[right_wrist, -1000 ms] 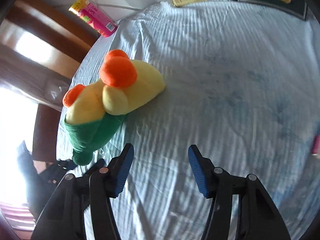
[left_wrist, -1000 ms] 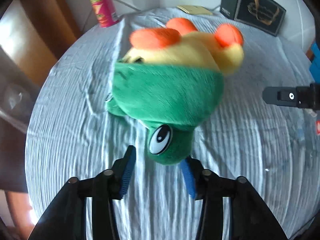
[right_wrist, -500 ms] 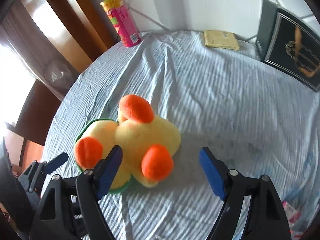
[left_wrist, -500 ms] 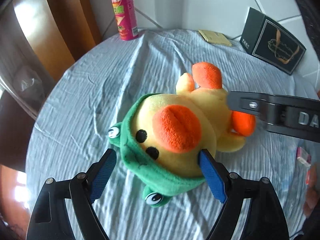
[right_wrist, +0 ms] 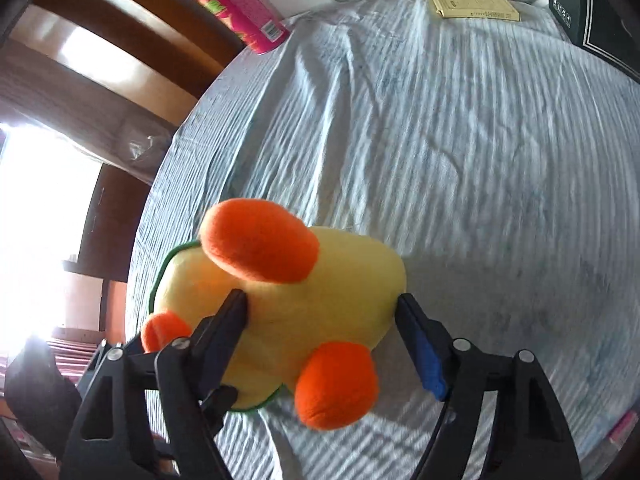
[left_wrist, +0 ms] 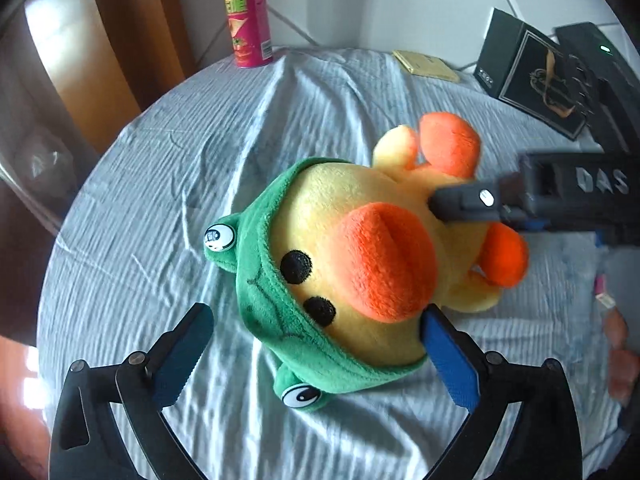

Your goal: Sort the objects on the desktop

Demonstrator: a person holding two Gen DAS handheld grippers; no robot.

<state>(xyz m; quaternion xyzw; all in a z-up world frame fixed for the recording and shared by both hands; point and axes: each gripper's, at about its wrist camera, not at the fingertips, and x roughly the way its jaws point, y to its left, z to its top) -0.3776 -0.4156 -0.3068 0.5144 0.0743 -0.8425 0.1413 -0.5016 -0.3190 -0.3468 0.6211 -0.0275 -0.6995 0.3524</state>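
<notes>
The left gripper [left_wrist: 314, 338] is letting go of the plush duck [left_wrist: 360, 276]: a second ago its jaws were narrow around the green frog hood, and they have just been opening to their widest, so the toy's head is now lying between them with the left pad clear of it and the right pad just beside the cheek, not pressing. The right gripper [right_wrist: 322, 318] is taking over; it has swung in from the open cloth, and its jaws, having widened and then just been closing a little, are now standing against both flanks of the yellow body, the left one dimpling the plush, which reads as a grip forming on the duck. The duck is lying on its back on the crumpled blue cloth over the table [right_wrist: 480, 140], near its middle, orange feet towards the right gripper. I judge this to be a handover, so that the right hand can carry the toy to its place. As for containers, none is standing open: the pink snack tube [left_wrist: 248, 16] is standing upright with its lid on at the far edge, the black box [left_wrist: 528, 72] is standing closed at the back right, and a flat yellow packet [left_wrist: 426, 65] is lying between them; their contents cannot be seen.
</notes>
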